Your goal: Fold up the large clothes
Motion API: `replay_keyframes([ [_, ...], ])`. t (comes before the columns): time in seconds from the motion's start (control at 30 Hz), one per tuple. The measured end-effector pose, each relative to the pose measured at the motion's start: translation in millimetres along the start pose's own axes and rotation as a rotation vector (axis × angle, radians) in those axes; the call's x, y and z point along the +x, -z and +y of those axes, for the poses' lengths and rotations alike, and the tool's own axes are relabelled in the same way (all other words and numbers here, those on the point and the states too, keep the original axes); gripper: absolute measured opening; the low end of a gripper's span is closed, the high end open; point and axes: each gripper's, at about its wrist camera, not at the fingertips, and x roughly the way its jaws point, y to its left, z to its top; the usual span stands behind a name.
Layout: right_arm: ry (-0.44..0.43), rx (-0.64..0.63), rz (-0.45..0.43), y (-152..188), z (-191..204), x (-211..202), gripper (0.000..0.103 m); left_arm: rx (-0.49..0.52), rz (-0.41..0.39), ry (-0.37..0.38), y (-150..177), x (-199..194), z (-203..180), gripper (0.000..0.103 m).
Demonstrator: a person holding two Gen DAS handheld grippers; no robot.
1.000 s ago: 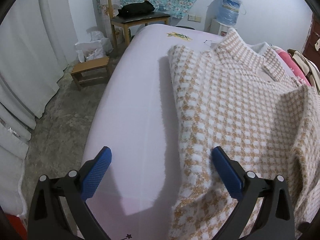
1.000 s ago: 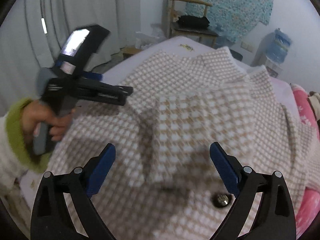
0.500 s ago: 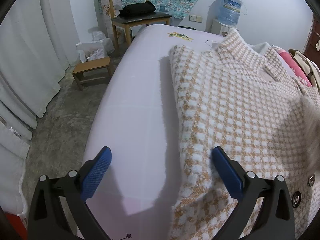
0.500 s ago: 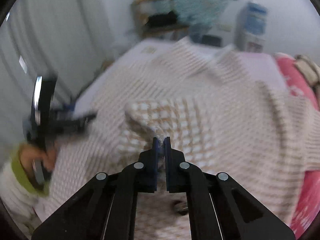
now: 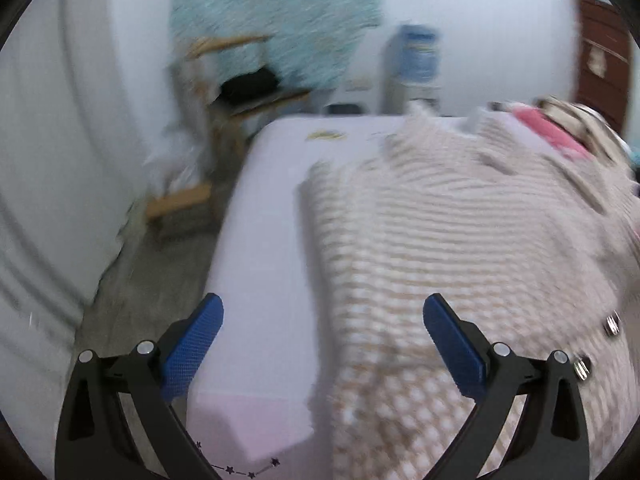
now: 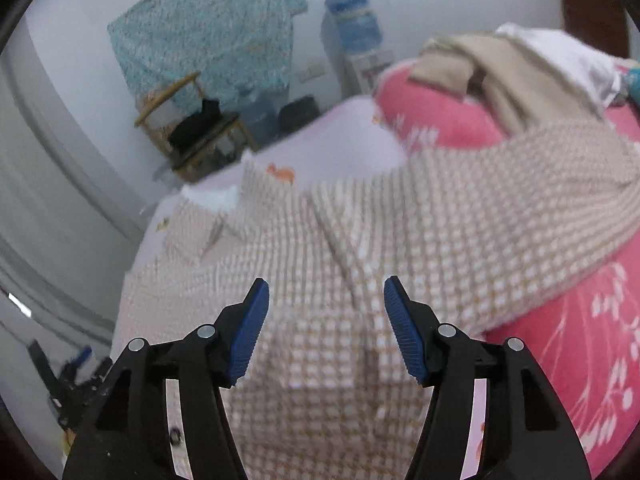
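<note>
A large tan-and-white checked coat point(image 5: 460, 248) lies spread on the pale lilac bed point(image 5: 264, 216), collar toward the far end. It also fills the right wrist view point(image 6: 380, 264), with one sleeve draped to the right over a pink quilt point(image 6: 592, 344). My left gripper point(image 5: 322, 332) is open and empty above the coat's left edge near the hem. My right gripper point(image 6: 326, 320) is open and empty above the coat's front. The left gripper shows small at the lower left of the right wrist view point(image 6: 72, 376). Both views are blurred.
A wooden chair point(image 5: 248, 92) with a dark bag stands beyond the bed, a low wooden stool point(image 5: 180, 204) on the floor to the left. A water dispenser point(image 5: 416, 68) stands by the back wall. Beige and white clothes point(image 6: 512, 68) are piled on the pink quilt. White curtains hang at left.
My right gripper was shut on a fold of the coat half a second ago; it has let go, opened and swung right. The left gripper has tilted up, still open.
</note>
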Motion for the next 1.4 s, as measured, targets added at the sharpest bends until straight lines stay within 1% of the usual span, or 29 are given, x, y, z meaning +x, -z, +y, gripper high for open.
replay_keyframes([
  [0.03, -0.003, -0.011, 0.022, 3.5, 2.8, 4.8, 0.058, 0.067, 0.021, 0.024, 3.2, -0.4, -8.6, 0.098],
  [0.1, 0.011, -0.057, 0.085, 13.2, 7.0, 17.4, 0.059, 0.158, 0.059, 0.012, 10.2, 3.3, -20.8, 0.098],
  [0.17, 0.044, -0.091, 0.119, 19.2, 9.8, 25.6, 0.059, 0.243, 0.106, -0.024, 20.0, 10.9, -31.5, 0.098],
  [0.23, 0.058, -0.105, 0.133, 25.0, 9.1, 27.3, 0.059, 0.287, 0.134, -0.078, 26.5, 19.3, -34.9, 0.099],
  [0.3, 0.048, -0.093, 0.138, 29.6, 6.0, 25.4, 0.059, 0.267, 0.131, -0.090, 23.8, 21.0, -31.2, 0.099],
  [0.37, 0.035, -0.076, 0.140, 32.1, 1.4, 20.1, 0.059, 0.247, 0.131, -0.162, 18.6, 25.0, -23.2, 0.099],
  [0.4, 0.026, -0.071, 0.141, 32.8, -0.8, 17.8, 0.059, 0.236, 0.132, -0.178, 17.2, 25.8, -19.1, 0.099],
  [0.47, 0.001, -0.057, 0.147, 34.5, -3.9, 11.2, 0.059, 0.201, 0.141, -0.183, 15.0, 29.4, -10.0, 0.099],
  [0.53, -0.023, -0.046, 0.162, 36.5, -7.6, 7.0, 0.059, 0.191, 0.136, -0.218, 17.3, 27.6, -5.5, 0.099],
  [0.63, -0.005, -0.056, 0.180, 35.4, -8.8, 12.9, 0.055, 0.130, 0.140, -0.188, 19.6, 26.5, 5.7, 0.099],
  [0.77, 0.027, -0.056, 0.203, 37.5, -7.7, 20.0, 0.053, 0.042, 0.149, -0.146, 20.8, 25.4, 17.9, 0.099],
  [0.83, 0.033, -0.056, 0.213, 38.0, -7.0, 24.0, 0.048, -0.004, 0.155, -0.120, 23.4, 25.4, 22.6, 0.099],
  [0.9, 0.023, -0.065, 0.229, 38.7, -3.3, 29.8, 0.044, -0.034, 0.159, -0.102, 25.5, 25.0, 24.6, 0.099],
  [0.93, 0.025, -0.072, 0.238, 38.5, -2.6, 34.0, 0.039, -0.047, 0.161, -0.093, 26.4, 25.6, 26.4, 0.099],
  [1.07, 0.043, -0.095, 0.253, 39.0, 2.8, 44.9, 0.036, -0.065, 0.160, -0.084, 29.3, 24.7, 27.9, 0.099],
  [1.1, 0.043, -0.099, 0.254, 38.9, 4.5, 46.9, 0.032, -0.069, 0.159, -0.083, 30.0, 23.7, 28.9, 0.099],
  [1.2, 0.018, -0.106, 0.260, 35.3, 10.2, 53.4, 0.012, -0.081, 0.159, -0.078, 28.4, 27.0, 29.9, 0.099],
  [1.23, 0.022, -0.110, 0.258, 33.1, 13.2, 56.2, 0.011, -0.087, 0.159, -0.078, 28.8, 27.1, 30.8, 0.099],
  [1.3, 0.048, -0.164, 0.233, 25.1, 26.7, 59.1, 0.010, -0.106, 0.163, -0.077, 30.0, 27.2, 33.3, 0.099],
  [1.4, 0.051, -0.228, 0.160, 0.7, 53.0, 55.0, 0.009, -0.121, 0.167, -0.091, 31.0, 26.5, 34.2, 0.099],
])
